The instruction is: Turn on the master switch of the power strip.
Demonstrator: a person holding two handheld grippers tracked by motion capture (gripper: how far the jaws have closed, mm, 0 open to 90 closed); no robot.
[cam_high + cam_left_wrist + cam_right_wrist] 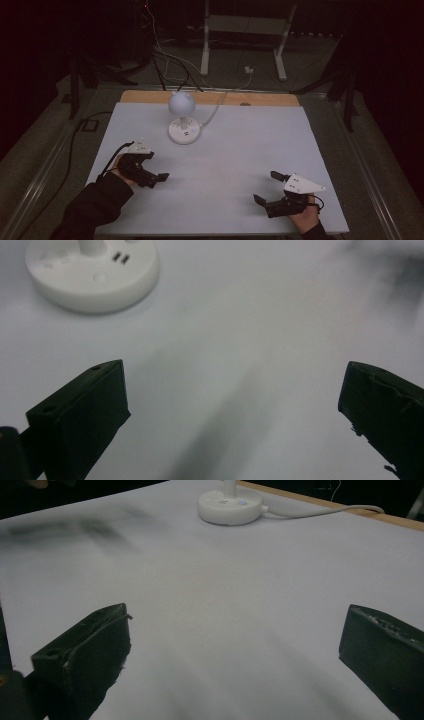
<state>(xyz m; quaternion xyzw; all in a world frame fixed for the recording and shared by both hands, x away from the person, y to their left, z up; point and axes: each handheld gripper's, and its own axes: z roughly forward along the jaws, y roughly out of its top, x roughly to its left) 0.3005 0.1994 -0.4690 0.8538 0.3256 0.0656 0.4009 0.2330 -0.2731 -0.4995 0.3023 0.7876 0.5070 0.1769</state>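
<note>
From the high view I had wide bare room on the white table sheet [235, 165]. My left gripper [159, 170] sat at lower left, jaws spread apart and holding nothing; my right gripper [266, 187] sat at lower right near the sheet's bottom edge, jaws likewise spread and bare. The white lamp [183, 120] stood upright at upper centre, near the far edge, its long axis vertical, its cable [216, 107] trailing toward the upper right.

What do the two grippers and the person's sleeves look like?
Both the left gripper and the right gripper are black, with two blocky fingers. Each carries a pale grey three-cornered plate and trails a thin black cable. The sleeve is dark.
</note>
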